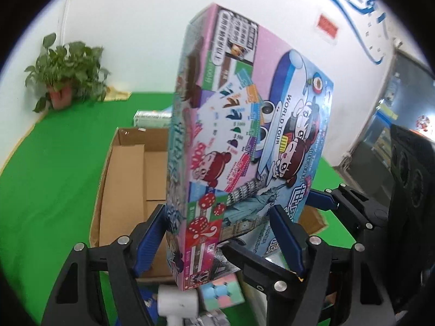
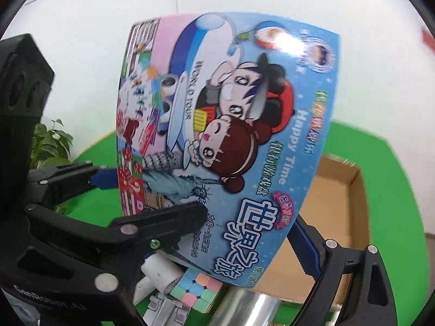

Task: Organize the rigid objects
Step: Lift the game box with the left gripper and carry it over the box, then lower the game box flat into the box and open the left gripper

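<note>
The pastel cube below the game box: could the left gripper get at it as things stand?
Probably not. The left gripper is clamped on the game box, which the right gripper also grips, and the box hangs over the pastel cube.

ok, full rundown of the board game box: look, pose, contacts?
The board game box is a flat glossy printed carton: cartoon children, an airplane marked WORLD TOUR, dice, landmarks. It stands on end, tilted, lifted above the open cardboard box. Left tongs and right tongs both clamp its lower end.
</note>
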Motion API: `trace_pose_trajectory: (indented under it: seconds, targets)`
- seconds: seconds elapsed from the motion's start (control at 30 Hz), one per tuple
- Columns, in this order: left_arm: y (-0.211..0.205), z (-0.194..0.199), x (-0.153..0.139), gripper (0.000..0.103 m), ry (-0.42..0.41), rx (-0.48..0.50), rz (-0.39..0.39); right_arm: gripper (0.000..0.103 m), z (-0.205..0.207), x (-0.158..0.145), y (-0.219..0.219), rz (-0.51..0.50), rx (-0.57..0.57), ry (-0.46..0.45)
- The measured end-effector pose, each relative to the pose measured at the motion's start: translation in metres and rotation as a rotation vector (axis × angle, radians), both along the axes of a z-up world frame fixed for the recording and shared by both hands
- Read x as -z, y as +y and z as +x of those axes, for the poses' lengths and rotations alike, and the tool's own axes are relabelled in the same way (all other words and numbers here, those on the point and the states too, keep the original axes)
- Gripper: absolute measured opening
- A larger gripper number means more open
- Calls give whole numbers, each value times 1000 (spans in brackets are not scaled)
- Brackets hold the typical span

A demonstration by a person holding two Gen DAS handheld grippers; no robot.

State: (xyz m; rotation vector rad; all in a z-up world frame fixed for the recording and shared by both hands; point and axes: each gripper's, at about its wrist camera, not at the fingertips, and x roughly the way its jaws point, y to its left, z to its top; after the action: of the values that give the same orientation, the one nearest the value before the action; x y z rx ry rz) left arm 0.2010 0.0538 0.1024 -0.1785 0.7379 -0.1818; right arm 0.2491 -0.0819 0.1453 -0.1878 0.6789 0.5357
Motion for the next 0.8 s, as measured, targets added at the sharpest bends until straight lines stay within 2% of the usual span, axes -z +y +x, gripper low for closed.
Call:
trace_pose_trajectory:
  seconds: [0.27,0.4,0.57,0.63,0.7,0.77,0.8]
  targets:
    - [7,32,48,71,122,-25,15,89,67,51,12,-11,-7,211]
    - [8,38,62,68,160,-44,41,84,81,73,27,-27,-11,284]
    - [8,42,77,64,201,-37,102,65,99,96,31,-103,5,390]
    - [6,38,77,60,185,-50,137,61,104,103,35,-115,6,417]
    - [7,37,76,53,179,-61,136,58,108,105,36,-113,9,440]
    - [14,42,72,45,167,-64,119,43,110,106,36,-97,-4,473]
    - [17,44,71,43,167,-63,107,42,111,105,36,-89,-11,484]
